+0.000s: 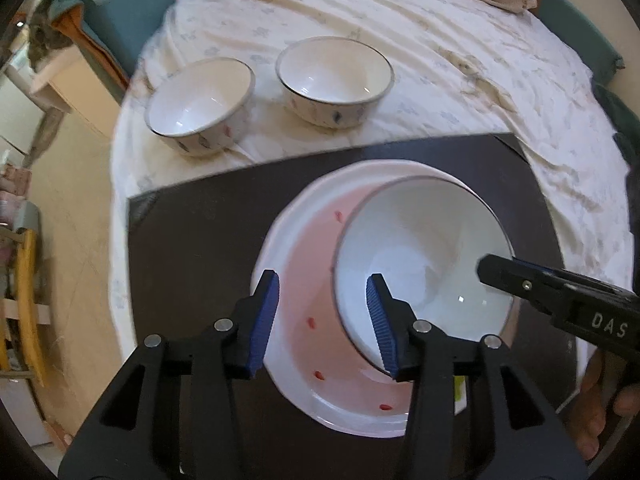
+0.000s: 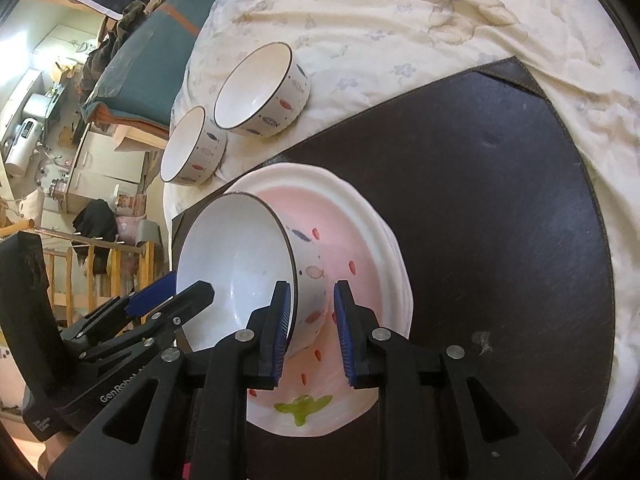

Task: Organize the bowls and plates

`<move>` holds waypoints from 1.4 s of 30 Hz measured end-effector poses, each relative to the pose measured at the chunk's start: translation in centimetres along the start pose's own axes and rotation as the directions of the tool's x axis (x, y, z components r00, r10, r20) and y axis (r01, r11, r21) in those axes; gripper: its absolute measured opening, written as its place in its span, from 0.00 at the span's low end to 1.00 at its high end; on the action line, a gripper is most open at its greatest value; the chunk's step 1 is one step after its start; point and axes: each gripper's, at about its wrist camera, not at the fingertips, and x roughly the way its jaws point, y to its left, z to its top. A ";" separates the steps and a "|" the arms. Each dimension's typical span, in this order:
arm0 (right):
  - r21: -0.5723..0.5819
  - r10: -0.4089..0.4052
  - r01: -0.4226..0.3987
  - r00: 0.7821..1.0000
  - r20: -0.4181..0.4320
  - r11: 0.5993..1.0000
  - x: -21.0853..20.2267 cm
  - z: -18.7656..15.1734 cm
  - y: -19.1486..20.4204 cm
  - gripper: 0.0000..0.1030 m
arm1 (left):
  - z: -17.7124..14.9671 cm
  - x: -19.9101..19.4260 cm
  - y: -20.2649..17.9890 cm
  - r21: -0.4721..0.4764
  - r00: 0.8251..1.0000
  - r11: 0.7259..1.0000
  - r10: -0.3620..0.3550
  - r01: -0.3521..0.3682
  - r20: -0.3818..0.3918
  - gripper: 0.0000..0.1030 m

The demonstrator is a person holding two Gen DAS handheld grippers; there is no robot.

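Starting on the left side of the pink plate (image 1: 304,280), the left gripper (image 1: 322,320) hangs over it with its jaws apart. One blue pad is above the plate and the other is inside the bowl (image 1: 420,248), with the bowl's near rim between them. Neither pad presses on the rim, so this gripper holds nothing.

The bowl sits on the pink plate, toward its right side, and it looks tipped, not flat. The plate looks like the top of a small pile, which lies on a dark mat (image 1: 192,240).

On the right side of the plate, the right gripper (image 2: 312,328) has one pad inside the bowl, touching the rim. The other pad is outside and stands clear of the wall, because a strip of pink plate shows between them. So these jaws look loose too, not squeezing.

Here is what could go wrong. With no firm hold on either side, the tipped bowl could rock, slide on the smooth plate and knock it hard. If a gripper pulls away while a pad is inside, it could hook the rim and flip the bowl over.

Beyond the plate, off the mat, a first spare bowl (image 1: 200,108) and a second spare bowl (image 1: 334,80) wait on the soft sheet (image 1: 440,60), where they could wobble when picked up.
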 end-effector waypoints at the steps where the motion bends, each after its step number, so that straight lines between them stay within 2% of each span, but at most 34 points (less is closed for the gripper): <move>1: -0.006 -0.007 0.007 1.000 0.006 1.000 -0.1 0.1 0.1 0.26 | 0.1 -0.4 0.2 -0.012 1.000 1.000 0.007 -0.007 0.022 0.40; 4: -0.026 -0.032 0.033 0.999 0.033 0.999 -0.4 0.0 0.4 0.31 | 0.5 -0.6 0.8 -0.049 1.000 0.999 -0.007 0.008 0.029 0.40; 7: -0.031 -0.020 0.022 0.998 0.062 0.999 -1.0 0.0 0.6 0.55 | 0.5 -0.9 0.9 -0.058 0.999 0.998 0.000 0.003 0.048 0.40; 9: -0.036 -0.025 0.028 0.996 0.086 0.999 -1.5 -0.1 0.8 0.55 | 0.4 -1.1 0.7 -0.053 0.998 0.999 0.004 0.000 0.068 0.40; 12: -0.045 -0.052 0.057 0.992 0.113 0.997 -2.0 -0.1 0.9 0.61 | 0.1 -1.4 0.6 -0.061 0.996 0.998 0.007 -0.001 0.084 0.40; 14: -0.044 -0.057 0.064 0.989 0.138 0.997 -2.6 -0.1 1.0 0.71 | -0.1 -1.7 0.4 -0.053 0.995 0.999 0.016 -0.010 0.099 0.40; 15: -0.045 -0.055 0.063 0.987 0.148 0.997 -2.7 -0.1 1.0 0.73 | -0.1 -1.9 0.2 -0.042 0.993 0.999 0.033 -0.029 0.113 0.45; 16: -0.049 -0.057 0.066 0.985 0.161 0.997 -3.0 -0.1 1.1 0.77 | -0.2 -2.1 0.1 -0.039 0.991 0.999 0.043 -0.038 0.124 0.57; 18: -0.061 -0.064 0.077 0.980 0.187 0.995 -3.3 -0.2 1.4 0.81 | -0.3 -2.4 0.2 -0.044 0.988 0.998 0.052 -0.046 0.146 0.75; 20: -0.077 -0.075 0.092 0.976 0.205 0.993 -3.6 -0.3 1.7 0.86 | -0.4 -2.7 0.3 -0.046 0.985 0.998 0.059 -0.052 0.163 0.80; 24: -0.095 -0.077 0.100 0.972 0.220 0.990 -3.9 -0.3 2.1 0.89 | -0.5 -2.8 0.4 -0.045 0.983 0.997 0.067 -0.060 0.169 0.87; 29: -0.131 -0.105 0.143 0.959 0.265 0.981 -4.6 -0.5 2.8 0.93 | -0.5 -2.8 0.4 -0.047 0.983 0.997 0.068 -0.061 0.169 0.88; 37: -0.116 -0.138 0.181 0.941 0.309 0.977 -6.0 -0.1 2.9 0.93 | 0.1 -3.1 0.9 -0.069 0.983 0.996 0.066 -0.054 0.171 0.88; 40: -0.092 -0.136 0.172 0.943 0.304 0.981 -6.4 0.5 2.9 0.93 | 0.8 -3.0 0.9 -0.068 0.984 0.996 0.068 -0.058 0.164 0.88; 42: -0.105 -0.128 0.162 0.954 0.272 0.981 -5.8 1.5 3.4 0.93 | 1.0 -2.8 1.0 -0.068 0.984 0.995 0.079 -0.069 0.160 0.88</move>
